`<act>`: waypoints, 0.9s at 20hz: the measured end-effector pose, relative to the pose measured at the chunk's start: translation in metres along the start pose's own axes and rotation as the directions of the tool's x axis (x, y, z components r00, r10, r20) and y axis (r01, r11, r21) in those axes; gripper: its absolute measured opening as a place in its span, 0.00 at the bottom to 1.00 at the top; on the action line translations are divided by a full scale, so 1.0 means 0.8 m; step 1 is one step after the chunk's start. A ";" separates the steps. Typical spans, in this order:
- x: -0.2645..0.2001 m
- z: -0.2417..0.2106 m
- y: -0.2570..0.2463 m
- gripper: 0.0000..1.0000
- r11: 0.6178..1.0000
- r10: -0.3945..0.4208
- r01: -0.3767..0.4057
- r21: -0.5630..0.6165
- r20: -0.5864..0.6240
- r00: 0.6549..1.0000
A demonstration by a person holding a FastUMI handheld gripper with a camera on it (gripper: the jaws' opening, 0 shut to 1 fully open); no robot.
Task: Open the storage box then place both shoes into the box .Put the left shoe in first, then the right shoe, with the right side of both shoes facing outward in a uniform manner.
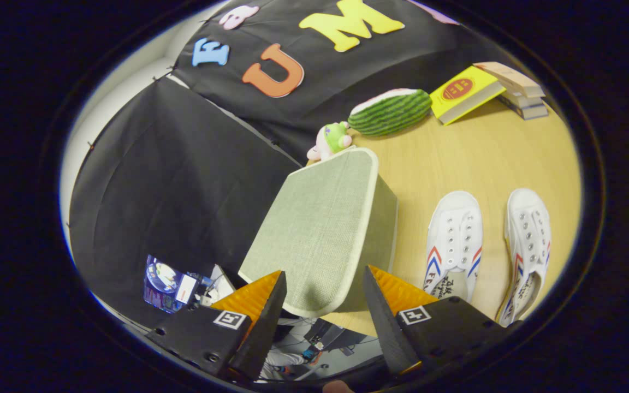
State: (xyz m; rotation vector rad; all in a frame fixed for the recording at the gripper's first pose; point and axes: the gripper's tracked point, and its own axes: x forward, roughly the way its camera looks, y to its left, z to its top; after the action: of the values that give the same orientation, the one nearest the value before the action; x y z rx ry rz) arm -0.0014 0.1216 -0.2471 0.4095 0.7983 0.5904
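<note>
Gripper: the gripper (322, 284) sits at the bottom centre of the frame, fingers spread wide; nothing is pinched between them, and the near edge of the box lid lies in the gap without either finger visibly pressing on it.
Storage box: the storage box (369, 245) stands at the frame's centre, just ahead of the fingers, on the wooden table (484, 158).
Lid: the fabric lid (320, 229) looks down on the box, seen tilted from above; whether it is lifted at all cannot be told.
Shoes: two white canvas shoes lie side by side at the lower right, toes pointing away; the nearer-to-box shoe (454, 243) is just beside the box, the outer shoe (527, 245) lies near it towards the right edge of the frame.
Step in hand: opening the box appears to be the current step; both shoes are outside it.
Next move: likely closing the fingers on the lid's near edge and raising it.
Far items: a small plush toy (330, 141) behind the box, a watermelon-patterned cushion (391, 112) and stacked books (489, 90) at the upper right.
</note>
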 end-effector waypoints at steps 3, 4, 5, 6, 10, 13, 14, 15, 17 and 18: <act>0.013 -0.001 -0.009 0.79 0.998 0.006 -0.005 0.061 -0.027 1.000; 0.015 0.000 -0.010 0.76 0.997 0.011 -0.009 0.081 -0.031 0.999; 0.016 0.000 -0.009 0.74 0.995 0.019 -0.016 0.094 -0.037 0.999; 0.017 0.001 -0.008 0.64 0.994 0.027 -0.023 0.106 -0.039 0.999; 0.014 0.012 -0.005 0.23 0.981 0.043 -0.035 0.193 -0.034 0.999; 0.003 0.025 0.011 0.06 0.964 0.088 -0.079 0.255 -0.022 0.996; 0.000 0.029 0.017 0.06 0.964 0.097 -0.088 0.249 -0.022 0.995; -0.002 0.034 0.028 0.06 0.964 0.110 -0.102 0.244 -0.019 0.994; -0.004 0.043 0.055 0.06 0.962 0.147 -0.140 0.233 -0.011 0.989; -0.004 0.048 0.068 0.05 0.962 0.160 -0.154 0.226 -0.009 0.987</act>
State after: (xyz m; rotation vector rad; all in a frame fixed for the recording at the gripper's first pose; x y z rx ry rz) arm 0.0076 0.1563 -0.1912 0.6794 0.8671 0.6564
